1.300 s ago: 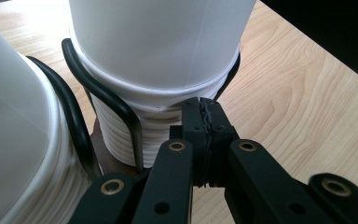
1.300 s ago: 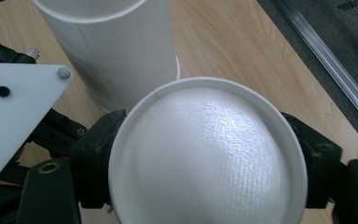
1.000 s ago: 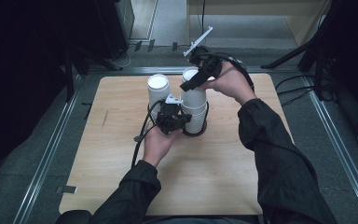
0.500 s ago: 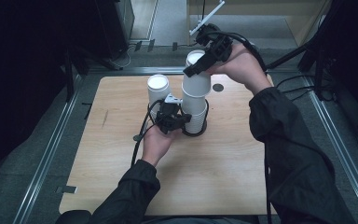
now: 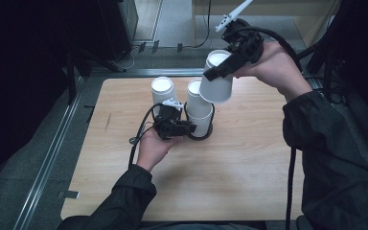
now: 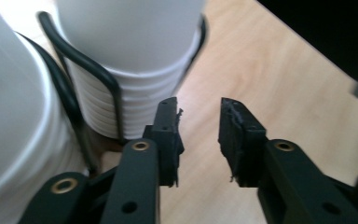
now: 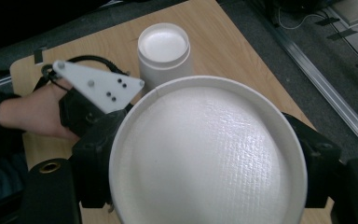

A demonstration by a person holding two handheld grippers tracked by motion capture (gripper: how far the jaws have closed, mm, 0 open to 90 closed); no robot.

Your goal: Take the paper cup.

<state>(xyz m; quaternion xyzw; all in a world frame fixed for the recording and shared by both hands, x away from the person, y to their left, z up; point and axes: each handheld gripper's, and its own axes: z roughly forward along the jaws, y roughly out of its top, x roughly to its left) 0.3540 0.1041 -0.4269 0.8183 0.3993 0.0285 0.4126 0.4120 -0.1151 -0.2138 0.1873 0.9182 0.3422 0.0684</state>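
A stack of upturned white cups [image 5: 199, 112] stands in a black wire holder [image 5: 206, 134] at mid-table. My right gripper [image 5: 219, 72] is shut on one white cup [image 5: 216, 86] and holds it tilted in the air above and to the right of the stack. That cup's base [image 7: 207, 154] sits between the two jaws in the right gripper view. My left gripper [image 5: 189, 128] lies low at the holder's left side. Its jaws have just been opening. In the left gripper view they stand apart [image 6: 199, 135] with nothing between them, just right of the holder's wire [image 6: 98, 77] and the stack [image 6: 135, 60].
A single upturned white cup [image 5: 162, 91] stands left of the stack, also in the right gripper view [image 7: 164, 49]. The wooden tabletop [image 5: 249, 182] has a metal rail along its left edge [image 5: 52, 158]. Dark stands and cables lie beyond the far edge.
My right gripper has lifted the top cup off the stack and carried it up toward the far right. The left hand has stayed beside the holder.
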